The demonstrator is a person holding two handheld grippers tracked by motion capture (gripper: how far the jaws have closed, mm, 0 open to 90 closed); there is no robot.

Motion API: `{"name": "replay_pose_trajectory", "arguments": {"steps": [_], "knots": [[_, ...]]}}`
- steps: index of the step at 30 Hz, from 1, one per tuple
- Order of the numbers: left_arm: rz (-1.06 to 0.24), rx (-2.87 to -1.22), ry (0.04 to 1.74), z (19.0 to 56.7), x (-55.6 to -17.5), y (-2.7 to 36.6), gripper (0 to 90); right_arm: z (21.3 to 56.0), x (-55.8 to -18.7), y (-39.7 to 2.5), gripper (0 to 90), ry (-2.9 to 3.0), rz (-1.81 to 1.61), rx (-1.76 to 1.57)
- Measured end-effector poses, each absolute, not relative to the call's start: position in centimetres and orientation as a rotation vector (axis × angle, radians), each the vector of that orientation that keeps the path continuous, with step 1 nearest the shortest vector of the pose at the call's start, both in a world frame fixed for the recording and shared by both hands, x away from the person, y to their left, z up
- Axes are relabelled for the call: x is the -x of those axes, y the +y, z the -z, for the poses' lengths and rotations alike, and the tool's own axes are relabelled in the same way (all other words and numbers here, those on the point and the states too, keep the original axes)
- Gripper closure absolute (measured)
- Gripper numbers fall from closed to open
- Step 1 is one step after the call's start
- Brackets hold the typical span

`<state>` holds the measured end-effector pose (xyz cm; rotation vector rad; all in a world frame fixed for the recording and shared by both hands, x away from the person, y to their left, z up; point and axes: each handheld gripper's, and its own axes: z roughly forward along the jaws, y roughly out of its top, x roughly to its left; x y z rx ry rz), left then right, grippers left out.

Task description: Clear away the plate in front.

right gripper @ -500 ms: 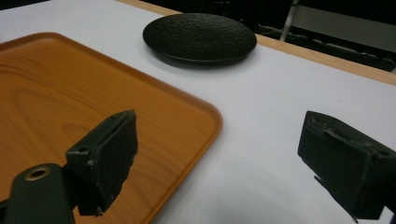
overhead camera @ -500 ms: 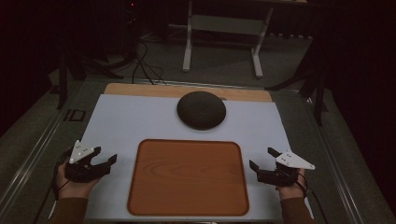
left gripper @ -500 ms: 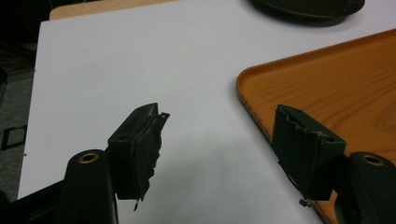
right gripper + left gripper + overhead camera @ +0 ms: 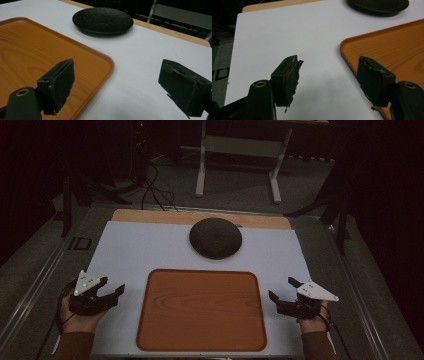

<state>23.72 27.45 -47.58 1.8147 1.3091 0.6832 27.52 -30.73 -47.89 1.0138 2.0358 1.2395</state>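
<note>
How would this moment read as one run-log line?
left gripper: open, beside tray | right gripper: open, beside tray | plate: untouched

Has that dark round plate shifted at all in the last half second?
No. The dark plate lies at the same spot, just beyond the far edge of the wooden tray and near the table's far wooden strip, as before.

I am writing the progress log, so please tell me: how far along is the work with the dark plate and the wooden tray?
Nothing looks done yet: the dark plate lies on the white mat beyond the wooden tray, which holds nothing. Nothing is in hand: the left hand-held gripper and the right hand-held gripper rest open beside the tray. Probably the whole job remains, starting with a reach to the plate.
</note>
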Motion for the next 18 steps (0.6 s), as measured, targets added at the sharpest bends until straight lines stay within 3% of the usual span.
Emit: {"name": "replay_pose_trajectory", "arguments": {"steps": [18], "knots": [[-0.686,-1.8,1.253,46.3,-26.5,25.5,35.1,47.8,-27.5,-30.9,13.1,2.026,-1.257,-1.002]]}}
